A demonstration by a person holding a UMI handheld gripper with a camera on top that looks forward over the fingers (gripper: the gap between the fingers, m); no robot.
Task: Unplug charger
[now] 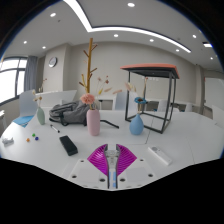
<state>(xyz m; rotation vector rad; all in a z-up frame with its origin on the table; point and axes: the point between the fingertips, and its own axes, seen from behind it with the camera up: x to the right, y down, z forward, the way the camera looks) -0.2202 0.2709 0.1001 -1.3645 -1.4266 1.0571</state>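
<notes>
My gripper (112,160) hangs low over a white table (180,135). Its two magenta pads (100,158) meet along the middle line, so the fingers are shut, and I see nothing clearly held between them. A black flat bar-shaped thing (68,145) lies on the table just ahead and to the left of the fingers. A small white block (156,155) lies just to the right of the fingers. I cannot make out a charger or a cable for certain.
Beyond the fingers stand a pink vase (93,122) with flowers and a blue vase (137,124). A black bag (65,113) sits behind the pink vase. A wooden branch stand (90,60) and a black frame with an orange top (150,70) rise further back.
</notes>
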